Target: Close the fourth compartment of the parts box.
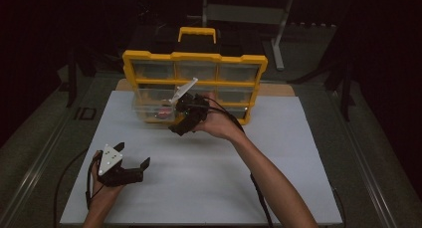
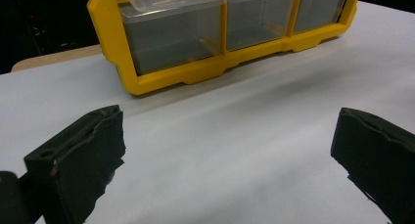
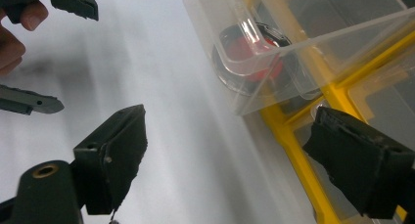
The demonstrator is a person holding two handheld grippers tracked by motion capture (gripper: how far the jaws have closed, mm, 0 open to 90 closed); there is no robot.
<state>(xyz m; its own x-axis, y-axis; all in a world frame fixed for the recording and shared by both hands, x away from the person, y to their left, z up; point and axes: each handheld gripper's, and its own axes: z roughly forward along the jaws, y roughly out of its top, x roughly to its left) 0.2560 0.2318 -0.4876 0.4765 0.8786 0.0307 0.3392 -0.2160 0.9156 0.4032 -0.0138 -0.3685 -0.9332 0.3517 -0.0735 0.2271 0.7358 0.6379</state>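
Note:
A yellow organizer (image 1: 195, 57) with clear drawers stands upright at the back of the white board. One clear drawer (image 1: 149, 104) on its left side is pulled out, and a round red and black object (image 1: 163, 110) lies inside it. My right gripper (image 1: 178, 119) is open just right of that drawer, with nothing between its jaws. In the right gripper view the drawer (image 3: 274, 62) and the red object (image 3: 252, 57) lie just beyond the open right gripper (image 3: 235, 155). My left gripper (image 1: 133, 154) rests open and empty at the front left, facing the organizer (image 2: 195, 72).
The white board (image 1: 209, 178) covers the table, with bare surface between the two grippers and to the right. A grey metal stand (image 1: 278, 34) rises behind the organizer. Dark surroundings lie beyond the board's edges.

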